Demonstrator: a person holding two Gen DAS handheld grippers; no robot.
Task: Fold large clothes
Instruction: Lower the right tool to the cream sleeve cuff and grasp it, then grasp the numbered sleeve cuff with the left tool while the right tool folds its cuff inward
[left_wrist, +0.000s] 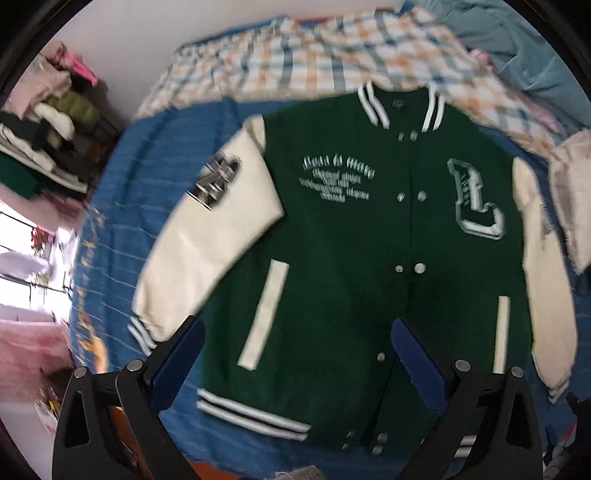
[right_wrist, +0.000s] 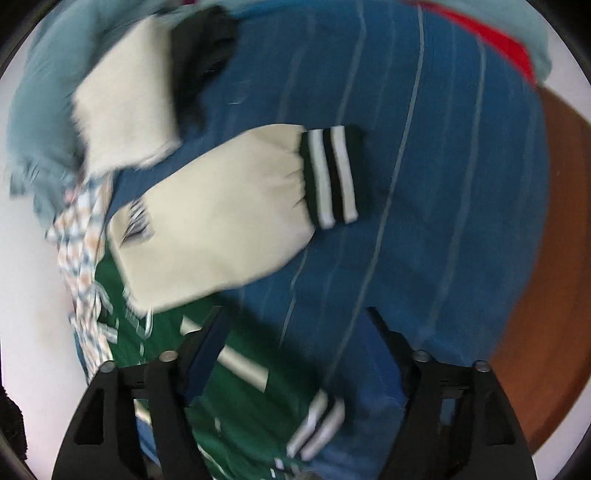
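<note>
A green varsity jacket (left_wrist: 351, 236) with cream sleeves lies flat, front up, on a blue striped bedspread (left_wrist: 122, 206). Its left-hand sleeve (left_wrist: 210, 236) angles outward; the other sleeve (left_wrist: 543, 280) lies along the body. My left gripper (left_wrist: 297, 343) is open and empty, hovering above the jacket's lower hem. In the right wrist view the cream sleeve (right_wrist: 218, 218) with its striped cuff (right_wrist: 332, 177) stretches over the bedspread (right_wrist: 443, 184), and the green body (right_wrist: 251, 402) is at the lower left. My right gripper (right_wrist: 295, 332) is open and empty above the hem corner.
A checked blanket (left_wrist: 314, 59) and a light-blue cloth (left_wrist: 524, 48) lie behind the collar. A white fluffy item (right_wrist: 125, 107) and a dark garment (right_wrist: 203, 48) sit beside the sleeve. Stacked clothes (left_wrist: 48, 122) stand at the left. Brown floor (right_wrist: 546, 258) shows beyond the bed edge.
</note>
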